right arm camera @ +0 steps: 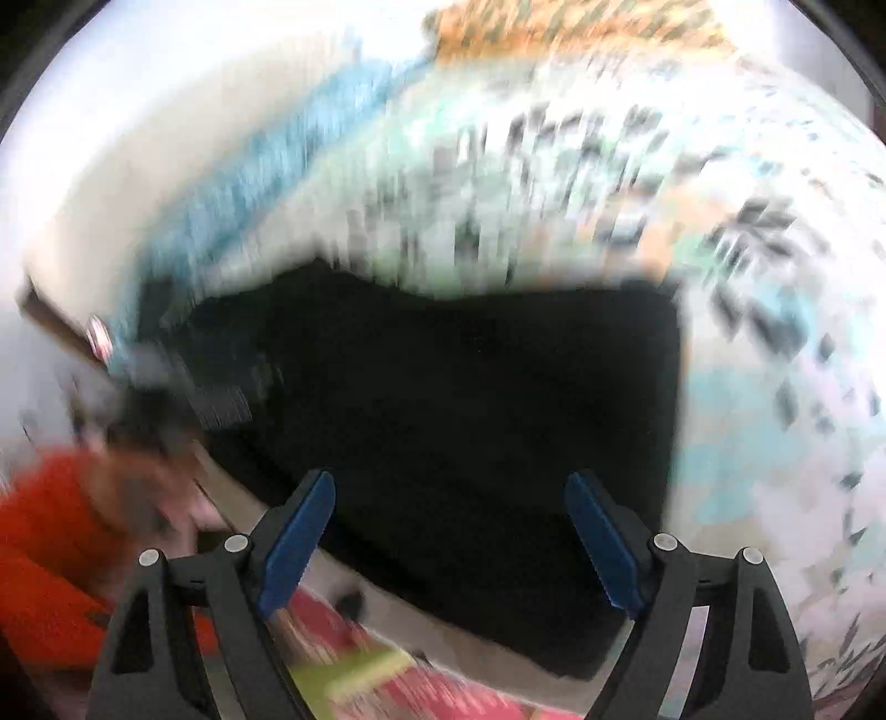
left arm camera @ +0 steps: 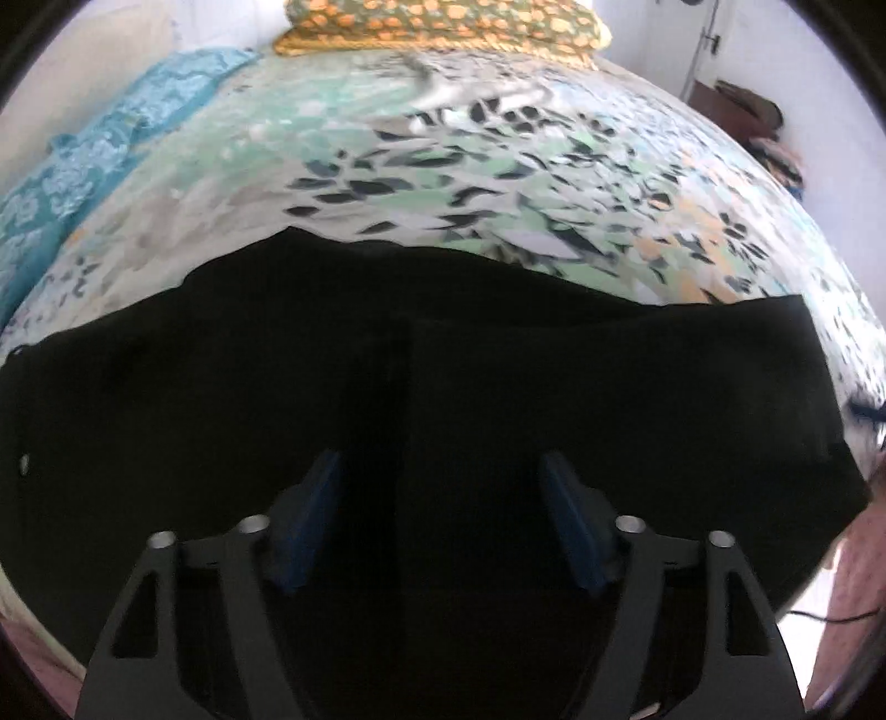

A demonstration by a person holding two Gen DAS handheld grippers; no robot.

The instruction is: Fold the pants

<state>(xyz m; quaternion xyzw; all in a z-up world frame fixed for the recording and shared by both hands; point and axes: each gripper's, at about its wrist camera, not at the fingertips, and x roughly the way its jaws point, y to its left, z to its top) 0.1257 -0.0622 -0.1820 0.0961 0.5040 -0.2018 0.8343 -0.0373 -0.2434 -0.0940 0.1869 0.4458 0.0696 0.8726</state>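
Ok so from my seat: the black pants (left arm camera: 443, 387) are spread across the near side of the bed (left arm camera: 498, 183), and they look at least partly folded to me, though black on black makes it hard to read the layers. There's a faint vertical seam or edge down the middle in the left wrist view.

Left gripper (left arm camera: 440, 471) hangs just over the cloth, jaws spread wide, holding nothing. Right gripper (right arm camera: 446, 495) is the same deal, jaws apart and empty, over the right end of the pants near the bed's edge. That view is badly smeared so I won't swear to details.

My guess is we're between folds. Next move needs both jaws pinching an edge or corners and carrying it over.

Around: a teal cloth (left arm camera: 99, 144) along the left side, a yellow patterned pillow (left arm camera: 443, 25) at the far end. Neither touches the pants, nothing really blocking.
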